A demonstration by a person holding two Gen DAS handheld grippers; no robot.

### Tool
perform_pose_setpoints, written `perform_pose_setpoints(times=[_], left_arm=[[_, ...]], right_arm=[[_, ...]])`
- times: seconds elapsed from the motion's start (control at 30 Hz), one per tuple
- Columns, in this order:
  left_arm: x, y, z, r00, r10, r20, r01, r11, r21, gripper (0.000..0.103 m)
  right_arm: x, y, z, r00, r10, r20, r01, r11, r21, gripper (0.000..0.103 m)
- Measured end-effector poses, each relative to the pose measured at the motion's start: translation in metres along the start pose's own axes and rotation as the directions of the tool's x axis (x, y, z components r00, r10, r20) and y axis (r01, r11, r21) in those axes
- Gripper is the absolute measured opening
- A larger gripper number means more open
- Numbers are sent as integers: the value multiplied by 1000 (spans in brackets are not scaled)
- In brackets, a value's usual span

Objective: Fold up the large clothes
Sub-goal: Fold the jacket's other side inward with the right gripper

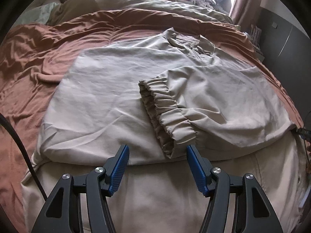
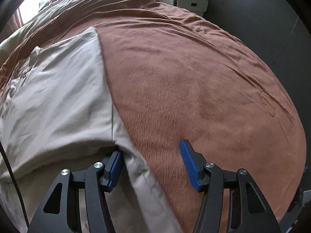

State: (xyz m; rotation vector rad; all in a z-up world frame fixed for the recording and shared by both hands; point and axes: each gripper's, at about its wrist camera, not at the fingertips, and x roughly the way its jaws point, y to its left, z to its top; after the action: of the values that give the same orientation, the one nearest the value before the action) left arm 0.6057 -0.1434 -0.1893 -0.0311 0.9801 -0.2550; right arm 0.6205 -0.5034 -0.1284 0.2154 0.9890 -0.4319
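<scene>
A beige zip-neck jacket (image 1: 108, 89) lies partly folded on a rust-brown blanket (image 1: 29, 62), filling the centre of the left wrist view, with one sleeve's gathered elastic cuff (image 1: 165, 114) laid across its middle. The left gripper (image 1: 157, 153), at bottom centre, has its blue-padded jaws spread wide above the fabric, holding nothing. In the right wrist view the right gripper (image 2: 151, 151) is also spread, with the jacket's right edge (image 2: 136, 167) lying between its jaws, unpinched, at bottom centre.

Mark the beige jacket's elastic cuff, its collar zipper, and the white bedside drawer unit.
elastic cuff (image 1: 167, 114): left wrist view, on the gathered band of the folded-in sleeve.
collar zipper (image 1: 191, 47): left wrist view, on the dark pull at the neck.
white bedside drawer unit (image 2: 191, 3): right wrist view, on its front panel.
</scene>
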Motion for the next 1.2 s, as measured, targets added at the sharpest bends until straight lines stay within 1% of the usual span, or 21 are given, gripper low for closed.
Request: perform_pose_setpoints(times=[0.07, 0.17, 0.27, 0.43, 0.53, 0.6, 0.67, 0.7, 0.8, 1.0, 1.13, 1.2], left_arm=[[-8, 2, 1, 1000, -14, 7, 14, 1000, -8, 64], [-32, 7, -3, 999, -37, 37, 37, 999, -3, 64], [-56, 10, -8, 997, -46, 61, 46, 999, 5, 64], [-93, 22, -22, 996, -46, 81, 48, 999, -24, 64], [-114, 30, -37, 996, -33, 77, 35, 999, -16, 64], [-131, 38, -49, 995, -37, 89, 39, 999, -24, 65], [-148, 48, -61, 994, -16, 105, 20, 999, -39, 73], [-156, 53, -68, 993, -8, 115, 14, 999, -49, 75], [-177, 68, -85, 992, 5, 129, 5, 997, -78, 76], [-219, 99, -127, 985, 75, 158, -53, 989, -136, 76], [-240, 113, -154, 984, 72, 166, -46, 987, -155, 76], [-247, 118, -166, 984, 72, 162, -45, 986, -162, 76]], right_arm=[[-20, -6, -8, 999, 38, -7, -37, 999, 18, 55], [-44, -18, -19, 992, 127, -4, -127, 991, 47, 55], [-71, -30, -30, 983, 181, 20, -182, 983, 29, 55], [-110, -50, -51, 973, 226, 46, -226, 974, -5, 55], [-128, -63, -67, 968, 245, 61, -245, 970, -10, 55], [-138, -69, -83, 965, 258, 57, -257, 966, -13, 55], [-146, -75, -95, 962, 268, 56, -267, 963, -20, 55], [-152, -77, -103, 960, 275, 57, -274, 961, -22, 55], [-161, -84, -122, 950, 308, 52, -307, 951, -28, 55], [-165, -101, -161, 930, 365, 38, -363, 930, -47, 55], [-162, -119, -178, 912, 408, 43, -407, 913, -28, 55], [-161, -126, -187, 906, 420, 46, -420, 907, -17, 55]])
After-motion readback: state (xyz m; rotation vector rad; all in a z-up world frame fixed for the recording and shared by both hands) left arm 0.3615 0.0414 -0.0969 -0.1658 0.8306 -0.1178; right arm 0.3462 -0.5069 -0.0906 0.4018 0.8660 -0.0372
